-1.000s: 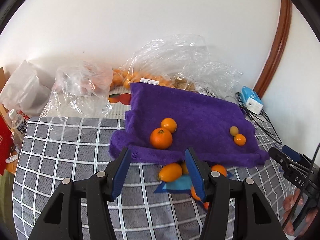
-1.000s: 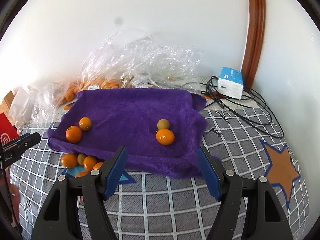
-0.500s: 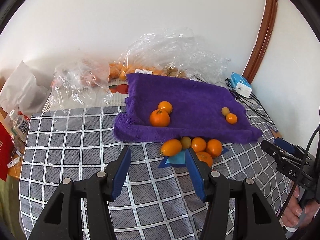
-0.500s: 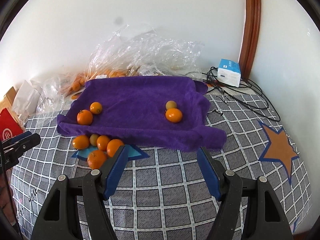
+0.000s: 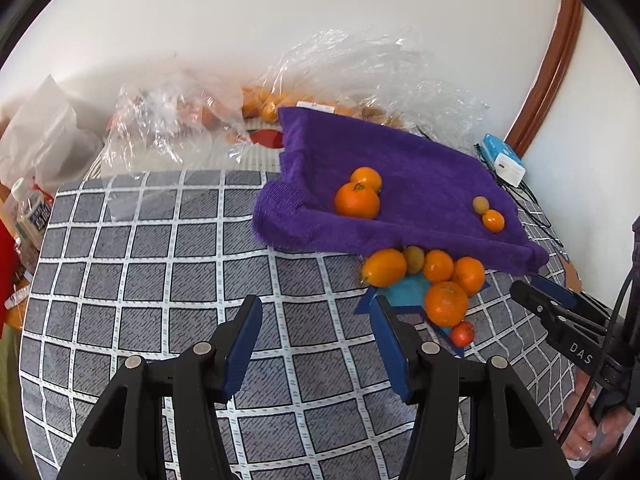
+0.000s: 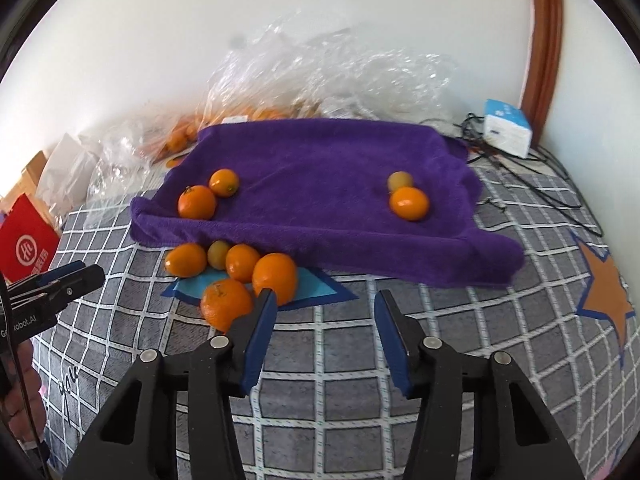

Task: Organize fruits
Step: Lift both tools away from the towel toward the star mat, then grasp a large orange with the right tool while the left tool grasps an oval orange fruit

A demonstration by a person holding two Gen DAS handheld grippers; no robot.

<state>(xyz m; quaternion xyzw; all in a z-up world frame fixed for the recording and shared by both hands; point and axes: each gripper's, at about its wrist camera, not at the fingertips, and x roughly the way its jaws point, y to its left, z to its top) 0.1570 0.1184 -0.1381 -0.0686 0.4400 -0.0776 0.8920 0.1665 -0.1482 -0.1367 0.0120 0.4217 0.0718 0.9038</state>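
Observation:
A purple towel (image 5: 400,184) (image 6: 320,184) lies on the grey checked tablecloth (image 5: 160,260). On it sit two oranges at the left (image 5: 357,200) (image 6: 197,202) and a small orange with a yellowish fruit at the right (image 5: 493,221) (image 6: 409,203). Several oranges (image 5: 446,304) (image 6: 226,298) cluster on a blue star patch (image 5: 408,290) (image 6: 312,284) by the towel's near edge. My left gripper (image 5: 316,320) is open and empty, left of the cluster. My right gripper (image 6: 324,312) is open and empty, just right of the cluster.
Clear plastic bags (image 5: 172,120) (image 6: 320,76) holding more oranges lie along the wall behind the towel. A white-blue box (image 5: 504,158) (image 6: 507,128) and black cables (image 6: 540,184) are at the right. An orange star patch (image 6: 604,296), a red box (image 6: 28,248) and a bottle (image 5: 32,212) are at the sides.
Both grippers have pulled back from the towel, so the whole fruit cluster on the blue star shows. The left view has swung left. The right gripper's jaws are narrower.

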